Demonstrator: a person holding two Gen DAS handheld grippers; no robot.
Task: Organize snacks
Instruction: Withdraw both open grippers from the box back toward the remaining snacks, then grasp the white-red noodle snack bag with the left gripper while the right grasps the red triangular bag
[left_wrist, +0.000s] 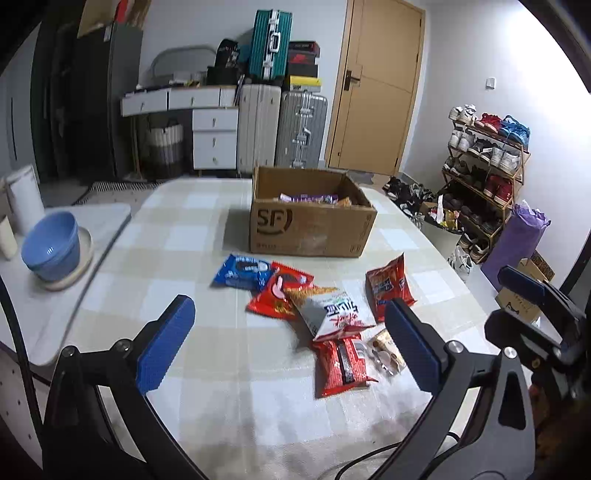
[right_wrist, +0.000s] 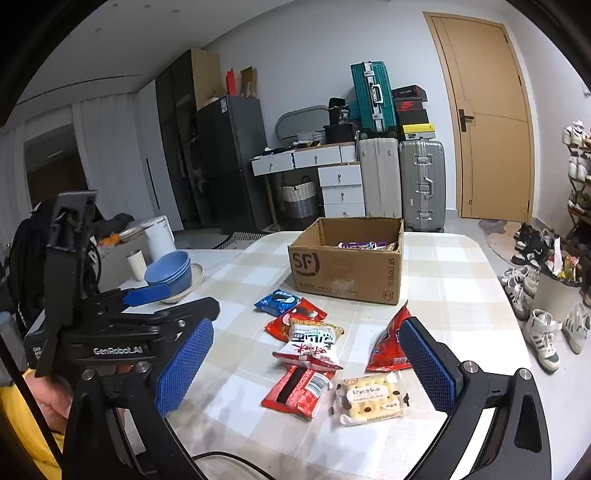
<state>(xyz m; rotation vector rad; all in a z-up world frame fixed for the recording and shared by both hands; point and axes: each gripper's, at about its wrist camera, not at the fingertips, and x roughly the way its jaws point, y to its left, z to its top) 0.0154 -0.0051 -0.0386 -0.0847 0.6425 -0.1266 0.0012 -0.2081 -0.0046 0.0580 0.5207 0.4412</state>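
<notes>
Several snack packs lie on the checked tablecloth: a blue cookie pack (left_wrist: 243, 275) (right_wrist: 277, 301), a red pack (left_wrist: 279, 295) beside it, a white-and-red bag (left_wrist: 332, 312) (right_wrist: 310, 341), a red bag (left_wrist: 389, 286) (right_wrist: 388, 343), a red barcoded pack (left_wrist: 343, 363) (right_wrist: 299, 389) and a clear biscuit pack (left_wrist: 384, 350) (right_wrist: 369, 398). Behind them stands an open cardboard box (left_wrist: 310, 229) (right_wrist: 343, 269) with a few snacks inside. My left gripper (left_wrist: 290, 345) hangs open above the near packs. My right gripper (right_wrist: 306, 369) is wide open, empty, over the biscuit pack.
Blue bowls (left_wrist: 51, 245) (right_wrist: 170, 271) stacked on a plate sit on a side surface to the left, next to a white canister (left_wrist: 24, 199). The table's right edge drops toward a shoe rack (left_wrist: 484, 170) and loose shoes (right_wrist: 543, 336). Suitcases and drawers stand at the far wall.
</notes>
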